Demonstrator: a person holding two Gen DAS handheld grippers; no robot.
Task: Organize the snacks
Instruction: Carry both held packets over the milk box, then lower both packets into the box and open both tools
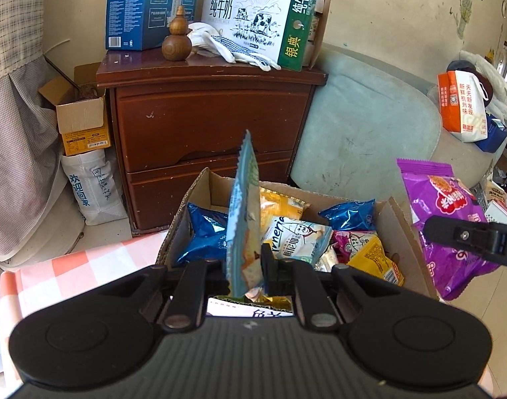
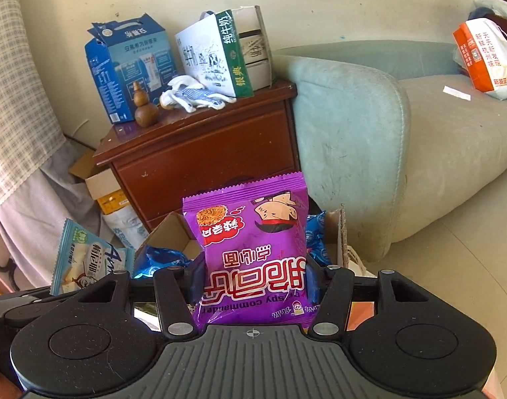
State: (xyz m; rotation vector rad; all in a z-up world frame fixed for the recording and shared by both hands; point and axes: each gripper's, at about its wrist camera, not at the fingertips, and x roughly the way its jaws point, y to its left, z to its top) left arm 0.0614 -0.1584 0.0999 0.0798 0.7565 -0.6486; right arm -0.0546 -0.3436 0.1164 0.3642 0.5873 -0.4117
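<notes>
My left gripper point(image 1: 245, 274) is shut on a light blue snack packet point(image 1: 243, 219), held edge-on and upright above an open cardboard box point(image 1: 398, 222) full of snack packets in blue, yellow, white and pink. My right gripper point(image 2: 253, 281) is shut on a purple noodle snack bag point(image 2: 250, 232), held upright over the same box point(image 2: 341, 232). In the left wrist view the purple bag point(image 1: 436, 206) and the right gripper point(image 1: 469, 236) show at the right of the box. In the right wrist view the light blue packet point(image 2: 87, 259) shows at the lower left.
The box stands on an orange-and-white checked cloth point(image 1: 77, 266). Behind it is a brown drawer cabinet point(image 1: 207, 123) bearing a blue carton, a milk carton point(image 1: 260, 16), a wooden gourd and gloves. A pale green sofa point(image 2: 369, 126) stands at the right, with an orange bag point(image 2: 482, 60).
</notes>
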